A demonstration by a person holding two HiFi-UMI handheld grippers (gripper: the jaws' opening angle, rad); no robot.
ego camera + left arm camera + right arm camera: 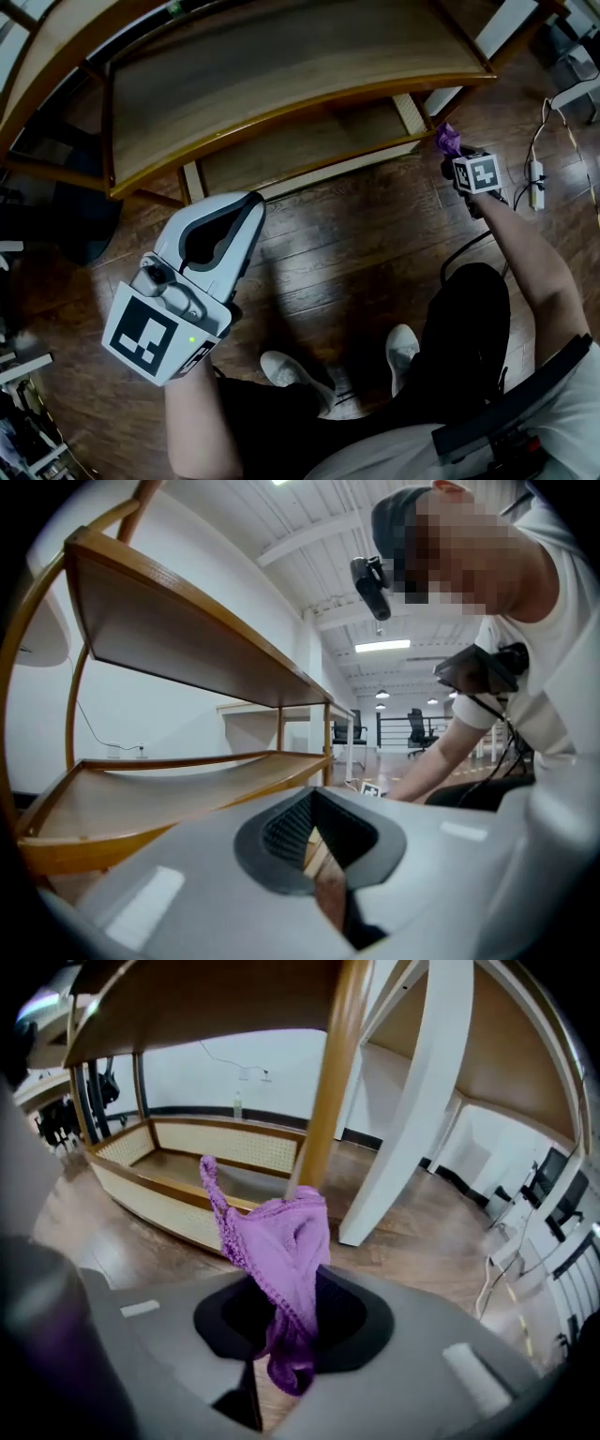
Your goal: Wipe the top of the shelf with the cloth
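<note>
**Cloth held low by the shelf's right end**

Your left gripper (246,204) hangs over the wooden floor (356,234), in front of the shelf and clear of it. It points up and away from you towards the shelf's front edge. Its jaws are drawn together with nothing between them.

Ahead of you, the wooden shelf (281,75) shows two tiers from the head view: the broad top board and a lower board under it. Your two white shoes (291,370) stand on the floor below the left gripper.

To the right, your right gripper (286,1312) is clamped on the one purple cloth (281,1241). The cloth is down by the right end of the lower board, near a round wooden post (328,1082) and a white post (412,1101), and well below the top board. Its long axis runs up and out of the jaws. The bunched middle stands just above the pads. One thin corner rises up and to the left, and a short tail droops below the jaws.

Farthest right, one white power strip (535,183) lies on the floor with its cable.
</note>
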